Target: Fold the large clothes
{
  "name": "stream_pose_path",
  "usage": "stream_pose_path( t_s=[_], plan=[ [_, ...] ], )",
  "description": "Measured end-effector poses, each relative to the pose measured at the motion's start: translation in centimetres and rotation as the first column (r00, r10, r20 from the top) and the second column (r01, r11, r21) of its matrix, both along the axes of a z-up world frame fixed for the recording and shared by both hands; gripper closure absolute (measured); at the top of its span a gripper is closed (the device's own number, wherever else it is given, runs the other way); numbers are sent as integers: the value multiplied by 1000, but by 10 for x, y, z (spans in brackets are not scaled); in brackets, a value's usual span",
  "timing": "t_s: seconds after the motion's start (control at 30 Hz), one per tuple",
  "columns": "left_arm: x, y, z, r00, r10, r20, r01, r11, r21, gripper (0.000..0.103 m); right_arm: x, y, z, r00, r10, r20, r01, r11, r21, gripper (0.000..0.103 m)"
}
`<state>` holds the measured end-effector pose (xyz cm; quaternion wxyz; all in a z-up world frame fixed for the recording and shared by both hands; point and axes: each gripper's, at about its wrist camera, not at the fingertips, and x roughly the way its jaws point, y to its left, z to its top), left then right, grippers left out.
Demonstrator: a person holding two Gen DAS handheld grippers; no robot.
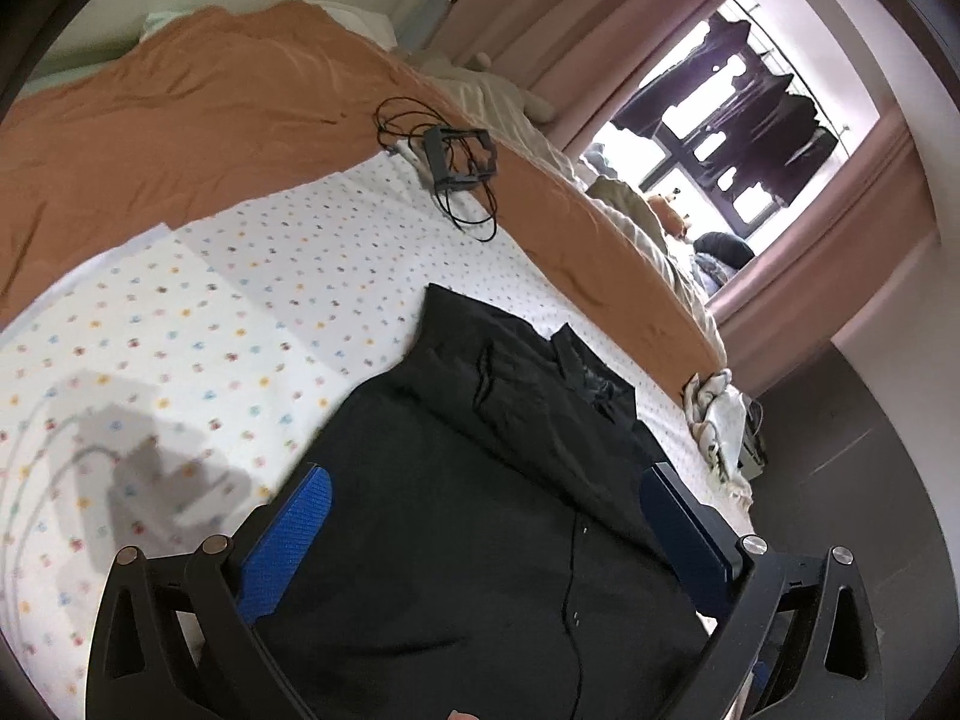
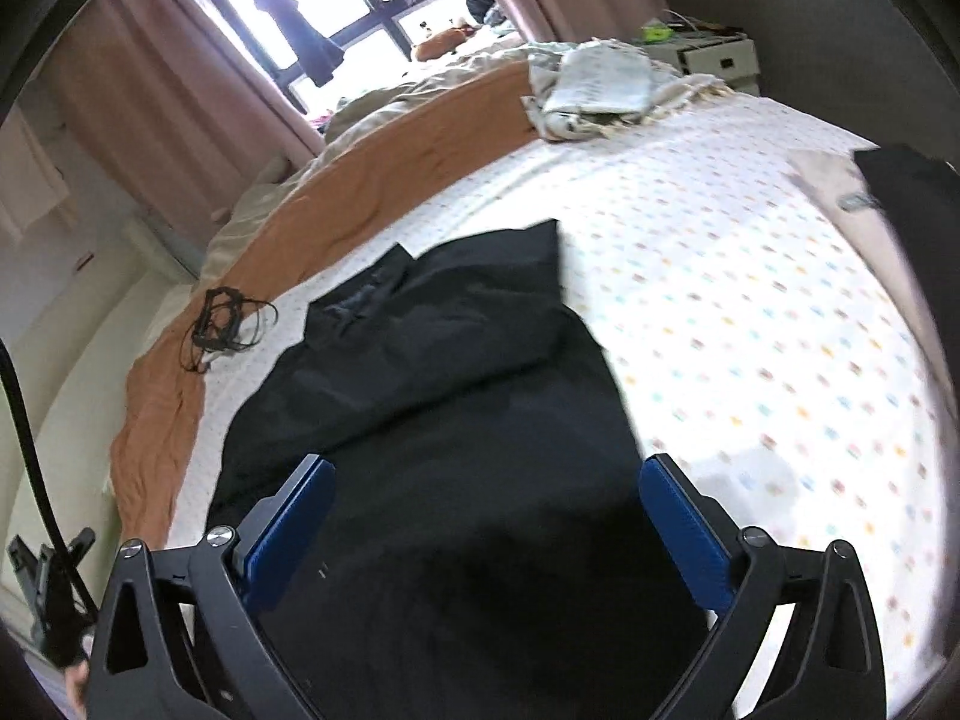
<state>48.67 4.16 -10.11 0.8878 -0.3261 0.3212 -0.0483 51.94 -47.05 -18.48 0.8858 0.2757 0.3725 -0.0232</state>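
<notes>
Blue pads of the left gripper (image 1: 486,531) stand wide apart at the bottom of the left wrist view, nothing pinched between them; the black garment (image 1: 480,480) lies flat beneath and shows through the gap. Likewise the right gripper (image 2: 486,516) has its jaws spread wide and empty above the same black garment (image 2: 432,396), whose near part fills the space between its fingers.

Spread on the dotted white sheet (image 1: 180,324), the garment runs away from both cameras, with a folded-over layer and a rumpled collar-like bit at its far end. A thin dark cord runs down its near part in the left view.

Beyond it, an orange blanket (image 1: 180,120) lies along the far side of the bed. On the blanket's edge sits a small black frame (image 1: 459,159) tangled in black cable. A crumpled pale cloth (image 2: 600,90) rests at the bed's corner. Farther off hang pink curtains (image 1: 600,18) beside a bright window (image 1: 750,120) with dark clothes hung outside.
</notes>
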Motion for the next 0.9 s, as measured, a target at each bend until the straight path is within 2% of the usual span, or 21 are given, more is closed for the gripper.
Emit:
stream_pose_path(
  t_s=[0.17, 0.33, 0.5, 0.73, 0.87, 0.9],
  plan=[
    [-29, 6, 9, 1000, -5, 11, 5, 1000, 29, 0, -38, -8, -5, 1000, 5, -21, -6, 1000, -21, 1],
    [-58, 9, 13, 999, -36, 8, 36, 997, 70, 0, -69, -18, -9, 999, 11, -31, -11, 1000, -2, 1],
    [-89, 17, 9, 999, -48, 16, 46, 995, 85, 0, -105, -27, -10, 1000, 11, -6, -11, 1000, -9, 1],
    [-128, 34, -1, 999, -53, -4, 53, 993, 107, 0, -147, -38, -28, 1000, 18, -14, -17, 999, 47, 2],
    [-147, 39, -11, 998, -66, -23, 68, 990, 128, 1, -166, -40, -43, 999, 30, -32, -27, 997, 78, 16],
    [-151, 41, -14, 997, -72, -27, 74, 989, 128, 1, -170, -42, -47, 999, 30, -36, -27, 996, 85, 17]
  ],
)
